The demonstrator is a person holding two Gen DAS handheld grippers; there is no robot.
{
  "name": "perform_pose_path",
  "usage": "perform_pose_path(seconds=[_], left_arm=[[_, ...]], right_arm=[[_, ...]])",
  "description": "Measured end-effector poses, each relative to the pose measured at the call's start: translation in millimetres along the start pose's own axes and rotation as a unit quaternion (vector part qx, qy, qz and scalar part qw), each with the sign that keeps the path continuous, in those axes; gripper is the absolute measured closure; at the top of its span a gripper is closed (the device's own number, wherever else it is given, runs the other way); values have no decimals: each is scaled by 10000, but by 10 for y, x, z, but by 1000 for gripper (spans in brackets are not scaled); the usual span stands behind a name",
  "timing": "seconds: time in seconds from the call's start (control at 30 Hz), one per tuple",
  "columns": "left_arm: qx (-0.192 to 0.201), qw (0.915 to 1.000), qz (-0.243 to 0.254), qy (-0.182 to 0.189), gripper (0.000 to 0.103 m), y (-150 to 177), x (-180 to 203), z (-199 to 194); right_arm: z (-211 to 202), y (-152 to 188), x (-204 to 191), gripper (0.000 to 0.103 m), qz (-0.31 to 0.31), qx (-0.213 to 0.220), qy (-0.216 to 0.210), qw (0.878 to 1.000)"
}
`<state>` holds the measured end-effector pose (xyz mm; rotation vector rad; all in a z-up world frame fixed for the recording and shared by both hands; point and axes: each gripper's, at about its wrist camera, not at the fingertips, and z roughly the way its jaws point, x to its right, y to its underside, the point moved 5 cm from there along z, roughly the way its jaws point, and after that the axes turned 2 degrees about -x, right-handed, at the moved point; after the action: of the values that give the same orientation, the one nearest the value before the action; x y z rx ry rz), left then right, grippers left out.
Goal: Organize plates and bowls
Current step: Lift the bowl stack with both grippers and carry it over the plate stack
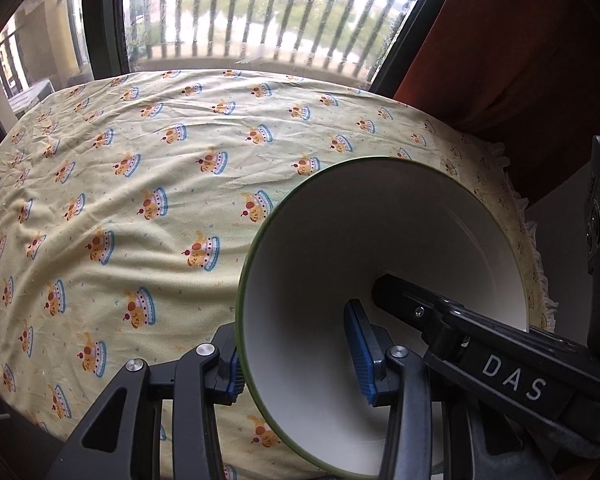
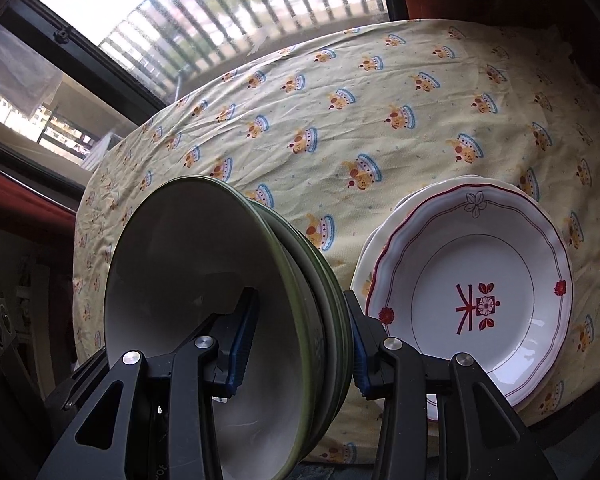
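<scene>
Keep both claws clamped on the green-rimmed bowl stack (image 2: 220,300), left gripper (image 1: 300,356) and right gripper (image 2: 300,348) each pinching opposite rim walls (pads inside and outside), carried level and tilt-free above the tablecloth (image 1: 120,200) beside the stacked plates (image 2: 472,300).

Green-rimmed white bowl (image 1: 340,248) gripped at its edge by left claw (image 1: 300,350), one blue pad (image 1: 362,348) inside, the other outside the wall. Tilted so its white inside faces the camera. Second black claw arm (image 1: 500,360) marked DAS reaching into the bowl from the right. Behind, tabletop (image 1: 140,184) under wrinkled yellow cartoon-print cloth, window with railing bars (image 1: 260,20) beyond
</scene>
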<state>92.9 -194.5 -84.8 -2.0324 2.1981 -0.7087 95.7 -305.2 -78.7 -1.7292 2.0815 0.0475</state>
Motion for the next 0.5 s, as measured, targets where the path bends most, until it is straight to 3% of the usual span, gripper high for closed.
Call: perform_pose_path(seconds=[0.5], left_arm=[[92, 9998, 67, 139, 61, 97, 615, 106]], right_arm=[[-310, -20, 571, 59, 33, 165, 113, 9998]])
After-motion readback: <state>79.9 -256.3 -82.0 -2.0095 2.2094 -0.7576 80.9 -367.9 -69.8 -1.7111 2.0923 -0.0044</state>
